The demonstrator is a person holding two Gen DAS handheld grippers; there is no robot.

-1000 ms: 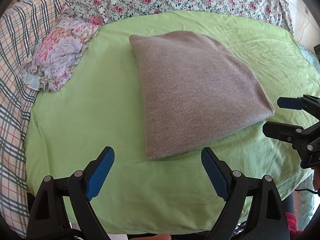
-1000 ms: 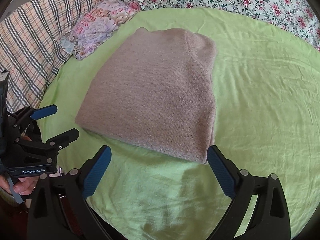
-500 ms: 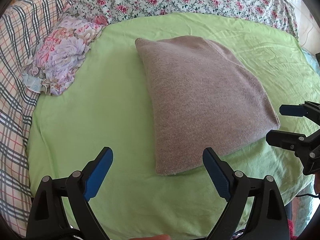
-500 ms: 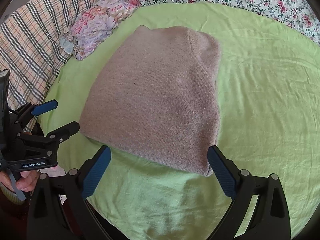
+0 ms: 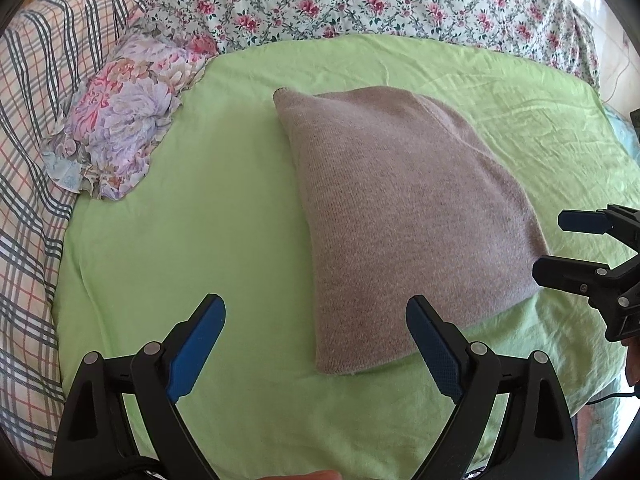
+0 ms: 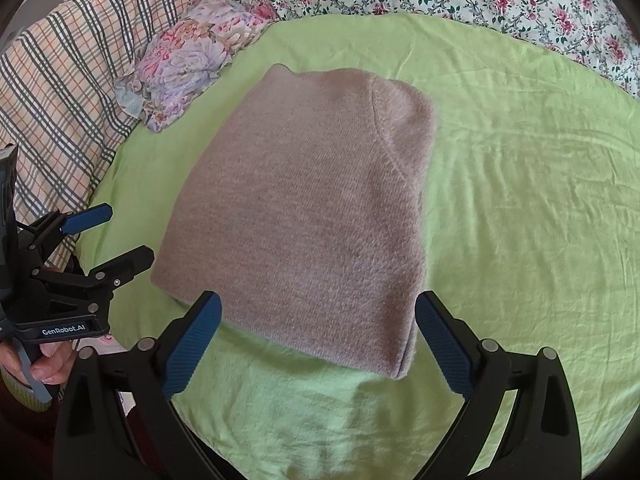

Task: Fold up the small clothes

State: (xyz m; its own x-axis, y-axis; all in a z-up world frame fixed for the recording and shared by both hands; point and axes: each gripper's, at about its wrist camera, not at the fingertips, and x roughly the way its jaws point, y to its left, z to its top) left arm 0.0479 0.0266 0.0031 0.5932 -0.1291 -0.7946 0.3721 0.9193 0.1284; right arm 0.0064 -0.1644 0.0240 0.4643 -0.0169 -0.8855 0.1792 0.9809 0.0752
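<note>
Folded sweater (image 5: 404,216) nearer both hand-held grippers.

**A green-sheeted bed carrying a folded knit and bedding**

A bed covered by a light green sheet (image 5: 224,184) fills both views; the sheet is lightly wrinkled. A folded taupe knit sweater (image 5: 400,216) lies flat on it near the middle. A small floral pillow (image 5: 120,136) in pink and lilac rests at the sheet's far left edge, well apart from the sweater. Beside the pillow lies a plaid blanket (image 5: 36,160), and a rose-print quilt (image 5: 360,4) runs along the far side.
</note>
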